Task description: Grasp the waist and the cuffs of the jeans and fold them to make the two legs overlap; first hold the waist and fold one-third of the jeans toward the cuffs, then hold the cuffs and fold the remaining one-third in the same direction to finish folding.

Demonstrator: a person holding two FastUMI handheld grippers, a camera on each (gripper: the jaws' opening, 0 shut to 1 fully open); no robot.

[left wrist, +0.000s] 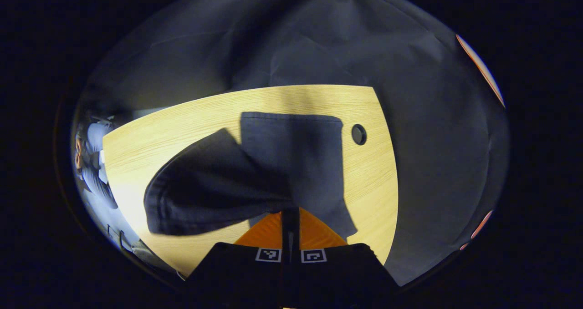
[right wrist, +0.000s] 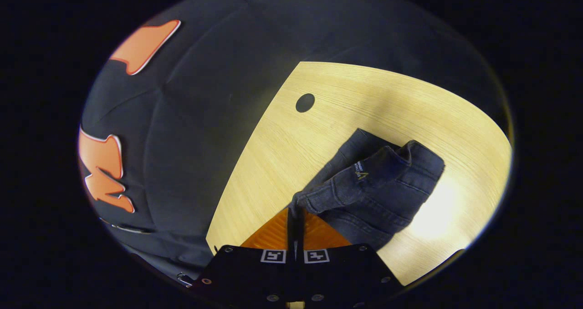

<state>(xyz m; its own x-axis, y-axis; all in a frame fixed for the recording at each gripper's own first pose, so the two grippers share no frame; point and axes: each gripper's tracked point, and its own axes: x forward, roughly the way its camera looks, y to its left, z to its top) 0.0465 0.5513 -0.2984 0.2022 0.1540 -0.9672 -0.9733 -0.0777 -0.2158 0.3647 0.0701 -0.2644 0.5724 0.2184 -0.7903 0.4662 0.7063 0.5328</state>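
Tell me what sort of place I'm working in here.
Likely a recording booth, not a home: black cloth wall behind, a light wood table with a cable hole, and jeans lit by a bright lamp from above.

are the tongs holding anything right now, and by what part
Both are shut on the jeans. The left tongs pinch a cuff edge; the right tongs pinch the waist, lifting the cloth off the table.

A recording booth: black cloth wall behind a bare wooden desk with cable hole.
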